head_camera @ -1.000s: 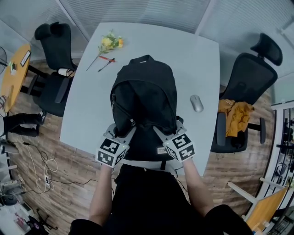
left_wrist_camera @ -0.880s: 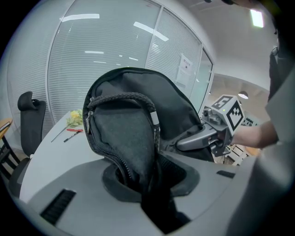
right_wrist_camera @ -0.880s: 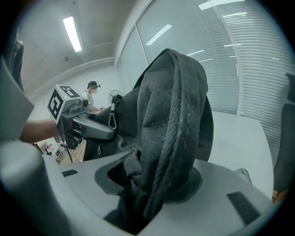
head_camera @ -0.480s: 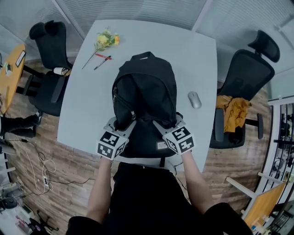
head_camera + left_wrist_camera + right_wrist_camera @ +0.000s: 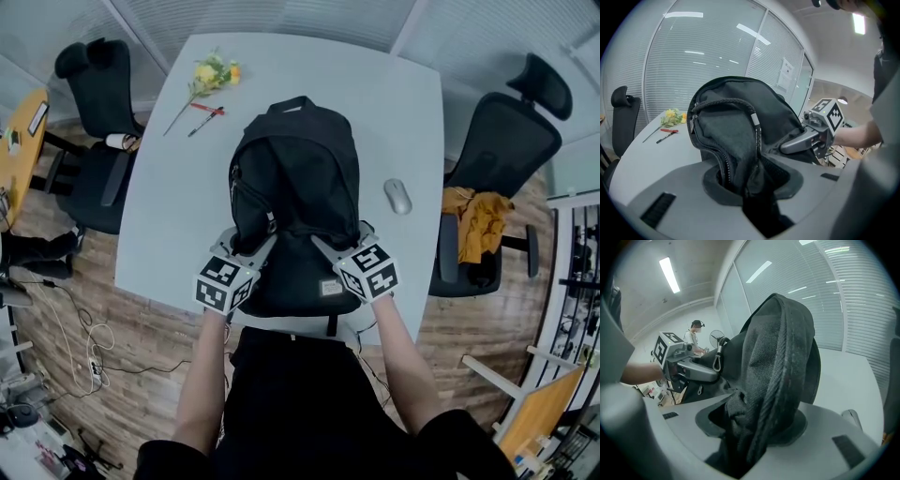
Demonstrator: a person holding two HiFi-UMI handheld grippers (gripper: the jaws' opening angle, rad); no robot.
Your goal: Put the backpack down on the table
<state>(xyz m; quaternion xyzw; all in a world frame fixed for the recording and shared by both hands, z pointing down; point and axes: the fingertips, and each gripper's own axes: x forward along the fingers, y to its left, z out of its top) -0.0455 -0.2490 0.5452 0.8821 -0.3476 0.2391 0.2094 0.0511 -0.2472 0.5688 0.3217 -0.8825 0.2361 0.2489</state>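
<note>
**Black backpack upright at the table's near edge**

The black backpack (image 5: 295, 187) stands upright at the middle of the near edge of the pale table (image 5: 178, 216). Its carry loop is on top, a zip curves down its left side, and a small pale label sits low. The left gripper (image 5: 255, 253) and right gripper (image 5: 330, 251) pinch fabric on either side. Whether its base rests on the table cannot be told.

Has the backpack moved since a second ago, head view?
Yes, slightly. Judged against the mouse, the near end of the backpack has crept farther onto the table; its top handle has hardly shifted.
</note>
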